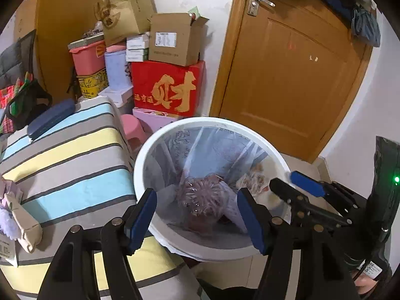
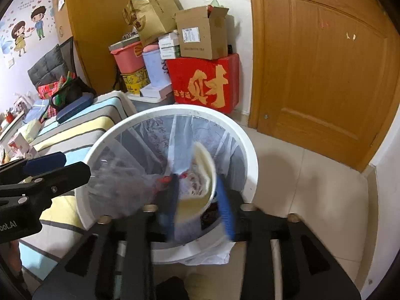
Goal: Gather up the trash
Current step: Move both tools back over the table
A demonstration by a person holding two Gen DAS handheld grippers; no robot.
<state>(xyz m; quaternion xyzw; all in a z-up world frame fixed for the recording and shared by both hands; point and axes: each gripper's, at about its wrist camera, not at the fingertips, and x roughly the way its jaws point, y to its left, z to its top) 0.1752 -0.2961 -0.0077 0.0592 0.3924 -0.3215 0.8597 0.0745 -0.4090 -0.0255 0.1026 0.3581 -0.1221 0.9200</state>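
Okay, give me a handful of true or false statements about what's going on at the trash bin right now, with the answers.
1. The left gripper is open over the white bin. True.
2. The right gripper has nothing between its fingers. False: a cream paper bowl sits between them above the bin.
3. The bin has no liner. False: a clear plastic bag lines it.
4. The wooden door behind the bin is shut. True.
5. A cardboard box sits on top of the red box. True.
6. The bin is empty inside. False: crumpled trash already lies in it.
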